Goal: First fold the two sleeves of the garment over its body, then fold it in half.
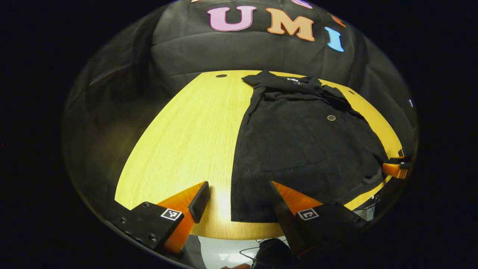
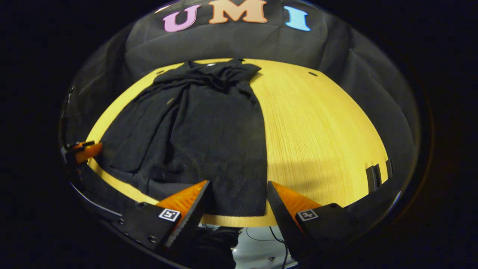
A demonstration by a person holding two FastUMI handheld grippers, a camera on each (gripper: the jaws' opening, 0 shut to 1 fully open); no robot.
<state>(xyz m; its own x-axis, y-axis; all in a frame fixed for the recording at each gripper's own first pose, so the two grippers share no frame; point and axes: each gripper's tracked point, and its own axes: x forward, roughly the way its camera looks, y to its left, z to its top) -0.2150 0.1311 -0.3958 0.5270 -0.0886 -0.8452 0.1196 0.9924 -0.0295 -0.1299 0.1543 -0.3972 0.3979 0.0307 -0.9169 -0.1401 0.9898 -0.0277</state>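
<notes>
Black garment (image 1: 298,149) flat on the wooden table (image 1: 186,142), hem toward the near edge — both grippers hover at that edge, fingers spread, nothing held.

Collar end bunched at the far side by the booth wall; a small round button (image 1: 331,118) shows on the cloth. Left gripper (image 1: 239,203) sits over the garment's near left corner — one finger over bare wood, the other over the fabric. Right gripper (image 2: 237,201) sits over the near right corner, its fingers either side of the hem edge. In the right gripper view the left gripper shows at the far left rim; in the left gripper view the right gripper shows at the far right rim.
</notes>
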